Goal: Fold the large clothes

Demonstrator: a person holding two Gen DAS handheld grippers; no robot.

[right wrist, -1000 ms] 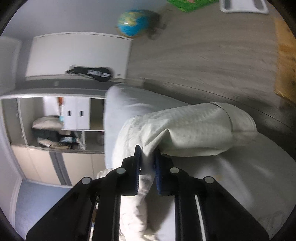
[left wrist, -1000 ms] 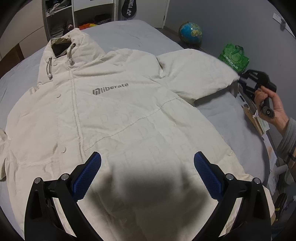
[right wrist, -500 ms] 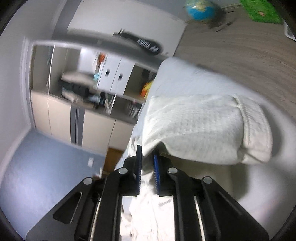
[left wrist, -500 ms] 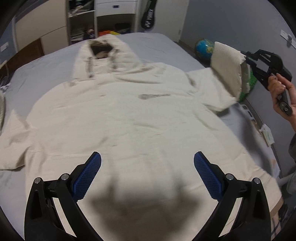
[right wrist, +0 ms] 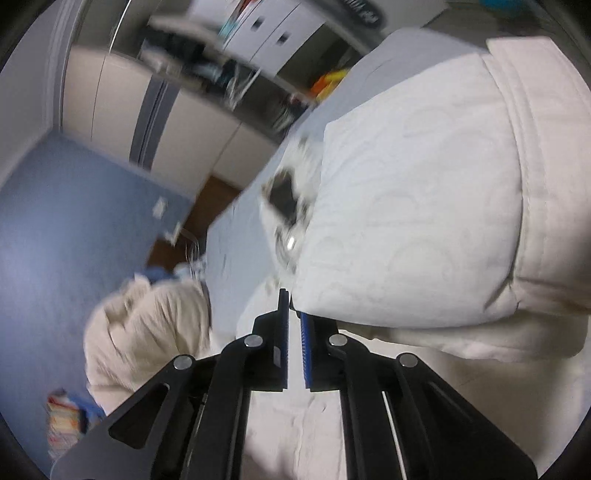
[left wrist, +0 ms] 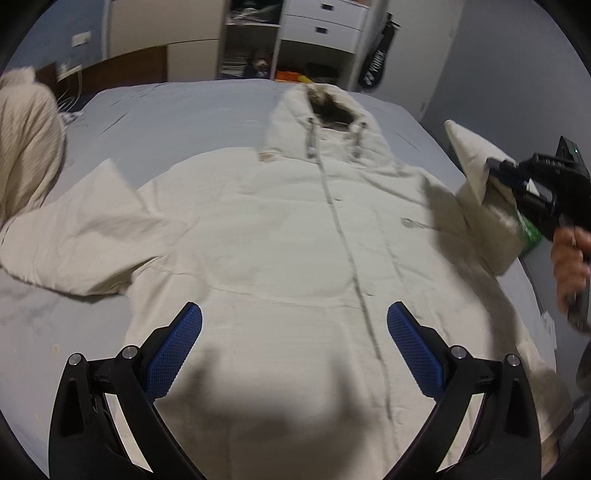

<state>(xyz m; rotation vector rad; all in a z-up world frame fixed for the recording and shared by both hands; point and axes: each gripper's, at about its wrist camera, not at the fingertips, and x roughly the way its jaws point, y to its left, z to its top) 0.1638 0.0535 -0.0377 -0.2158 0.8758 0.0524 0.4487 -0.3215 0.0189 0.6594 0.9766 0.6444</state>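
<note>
A cream hooded jacket lies front up on the grey bed, hood toward the far end. My left gripper hovers open over its lower front, nothing between the blue pads. At the right edge of the left wrist view, my right gripper is shut on the jacket's right sleeve, lifted off the bed. In the right wrist view the sleeve hangs in front of the shut gripper, cuff toward the upper right.
A second cream garment is heaped at the bed's left edge. Shelves and white drawers stand beyond the bed's far end. A black racket bag leans at the wall. A hand holds the right gripper's handle.
My right gripper has lifted the sleeve off the bed and carried it up and inward over the jacket. My left gripper has swung so the whole jacket, left sleeve included, now shows.
</note>
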